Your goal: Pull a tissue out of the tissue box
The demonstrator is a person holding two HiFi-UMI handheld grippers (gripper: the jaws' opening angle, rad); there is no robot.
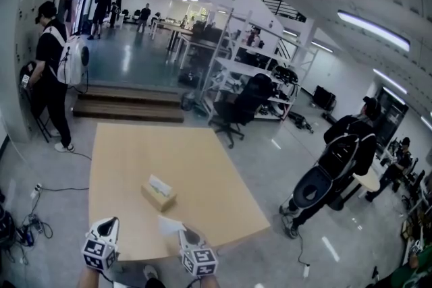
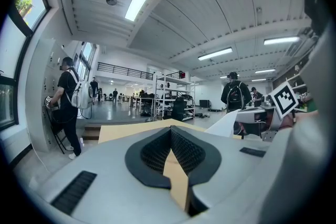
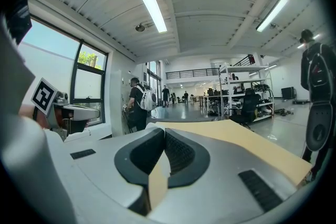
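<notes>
A tan tissue box point(image 1: 158, 195) lies on the wooden table point(image 1: 202, 158), with a white tissue standing out of its top slot. Nearer to me, a loose white tissue point(image 1: 169, 224) hangs just above the table's front edge, at the tip of my right gripper point(image 1: 183, 233), which is shut on it. From the left gripper view the same tissue point(image 2: 236, 120) shows as a white sheet leading to the right gripper's marker cube point(image 2: 286, 99). The right gripper view shows its jaws point(image 3: 164, 132) pressed together, with the tissue mostly hidden. My left gripper point(image 1: 108, 224) point(image 2: 170, 131) is shut and holds nothing, left of the box.
A person with a white backpack point(image 1: 52, 71) stands beyond the table's far left corner. Another person with a dark backpack point(image 1: 341, 155) stands on the floor to the right. Steps point(image 1: 128, 104), an office chair point(image 1: 243, 104) and shelving stand behind the table. Cables point(image 1: 30, 212) lie on the floor at left.
</notes>
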